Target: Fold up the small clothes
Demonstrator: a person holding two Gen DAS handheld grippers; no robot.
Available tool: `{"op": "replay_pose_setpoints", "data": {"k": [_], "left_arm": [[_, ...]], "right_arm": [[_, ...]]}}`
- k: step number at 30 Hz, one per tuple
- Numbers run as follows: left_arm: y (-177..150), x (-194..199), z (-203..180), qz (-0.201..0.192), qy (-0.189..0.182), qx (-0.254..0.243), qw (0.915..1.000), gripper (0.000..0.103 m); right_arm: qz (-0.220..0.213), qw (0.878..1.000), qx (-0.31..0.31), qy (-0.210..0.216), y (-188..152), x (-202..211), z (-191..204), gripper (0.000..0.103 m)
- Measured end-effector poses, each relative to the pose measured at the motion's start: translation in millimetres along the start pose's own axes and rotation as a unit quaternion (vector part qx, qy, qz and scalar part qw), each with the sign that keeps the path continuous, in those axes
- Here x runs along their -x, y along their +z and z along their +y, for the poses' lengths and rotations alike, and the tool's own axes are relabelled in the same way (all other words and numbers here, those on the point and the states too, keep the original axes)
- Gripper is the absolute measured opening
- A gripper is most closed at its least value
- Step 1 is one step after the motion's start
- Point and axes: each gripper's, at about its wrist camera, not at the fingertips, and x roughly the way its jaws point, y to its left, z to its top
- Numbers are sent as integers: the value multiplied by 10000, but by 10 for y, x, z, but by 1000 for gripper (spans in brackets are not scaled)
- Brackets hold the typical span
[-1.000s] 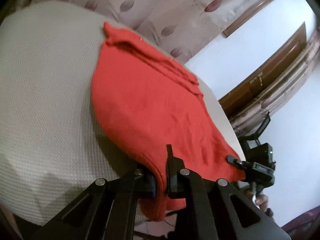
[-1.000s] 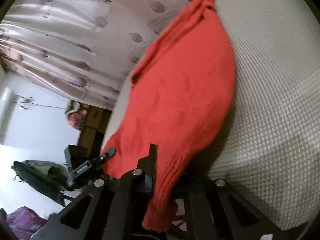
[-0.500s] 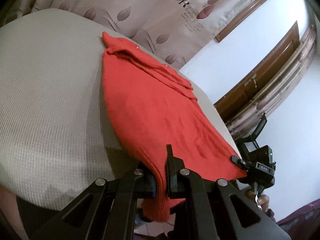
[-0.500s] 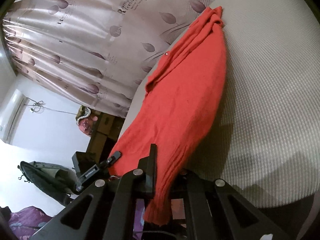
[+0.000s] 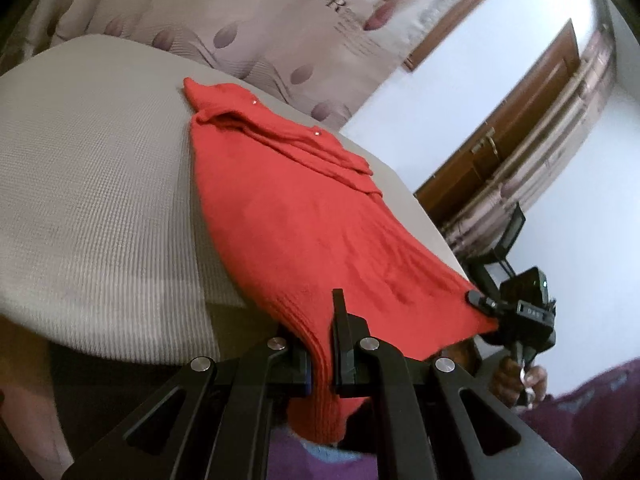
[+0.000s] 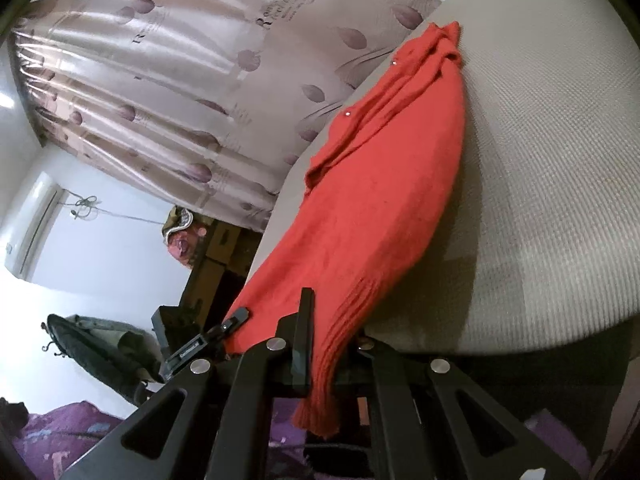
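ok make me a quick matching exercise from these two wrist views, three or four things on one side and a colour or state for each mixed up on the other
Things:
1. knitted sweater
2. textured table cover
3. leaf-print curtain
4. left gripper

Colour or state:
A. pale pink with purple leaves
B. shut on the ribbed hem
C. red
D. off-white

Pairs: 1-C, 2-D, 3-A, 4-B

Lettering on the curtain

The leaf-patterned curtain (image 6: 168, 80) carries printed script starting with a large "R"; the remaining letters are too distorted to read. Small print on the opposite gripper is illegible.
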Motion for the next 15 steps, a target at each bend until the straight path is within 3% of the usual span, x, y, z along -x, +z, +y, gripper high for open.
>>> {"op": "replay_pose_setpoints", "data": {"k": [4,7,9,15], "left_arm": [[-22,194,-91,-56,-149,-86,9998,7],[154,302,-157,-241,-277,-106,9993,7],[322,318,-206,-369,-370,-159,9985,7],[1008,40,-294,-664,-374,-225,9968,7]], "right_arm": [[4,9999,-50,101,-124,161,139,5],[-53,9998,-34,188,-89,265,255,5],[-106,9997,55,223,37,301,340,6],[-190,9976,631,199,826,189,568,5]]}}
